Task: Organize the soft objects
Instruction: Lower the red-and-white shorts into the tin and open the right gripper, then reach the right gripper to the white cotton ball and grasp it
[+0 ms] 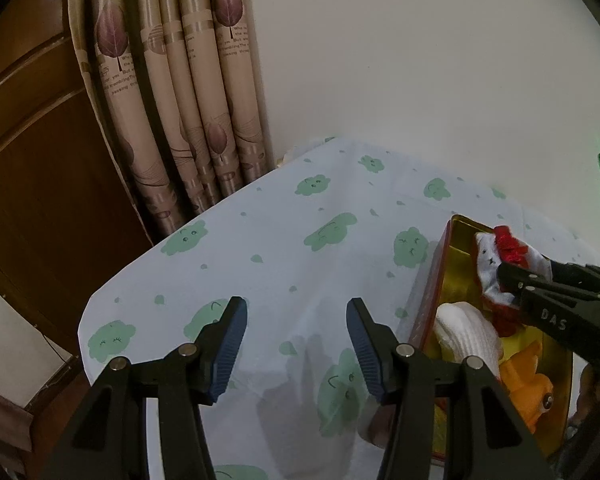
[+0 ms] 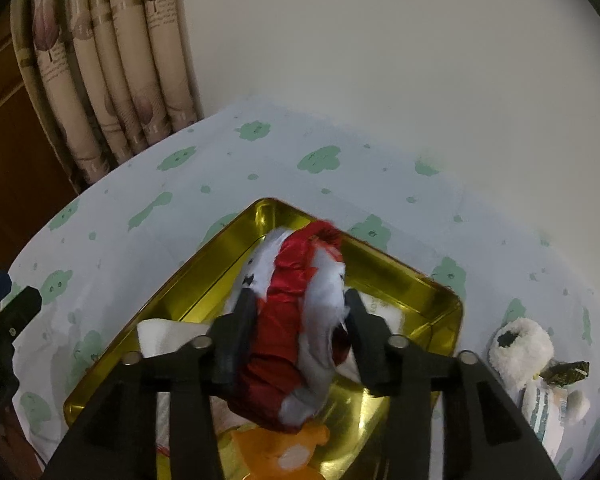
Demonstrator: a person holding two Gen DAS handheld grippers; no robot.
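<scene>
My right gripper (image 2: 298, 300) is shut on a red and white plush toy (image 2: 296, 312) and holds it over the gold tin tray (image 2: 404, 280). The same toy (image 1: 496, 256) shows in the left wrist view, held by the right gripper (image 1: 508, 276) above the tray (image 1: 456, 224). An orange plush (image 1: 532, 388) and a white knitted soft item (image 1: 468, 332) lie in the tray. The orange plush (image 2: 284, 448) sits just below the held toy. My left gripper (image 1: 296, 316) is open and empty over the cloth, left of the tray.
A white fluffy plush (image 2: 528, 352) with a striped scarf lies on the cloth right of the tray. The table has a pale cloth with green prints (image 1: 284, 240). Curtains (image 1: 180, 92) and a wooden door (image 1: 40, 160) stand behind at left.
</scene>
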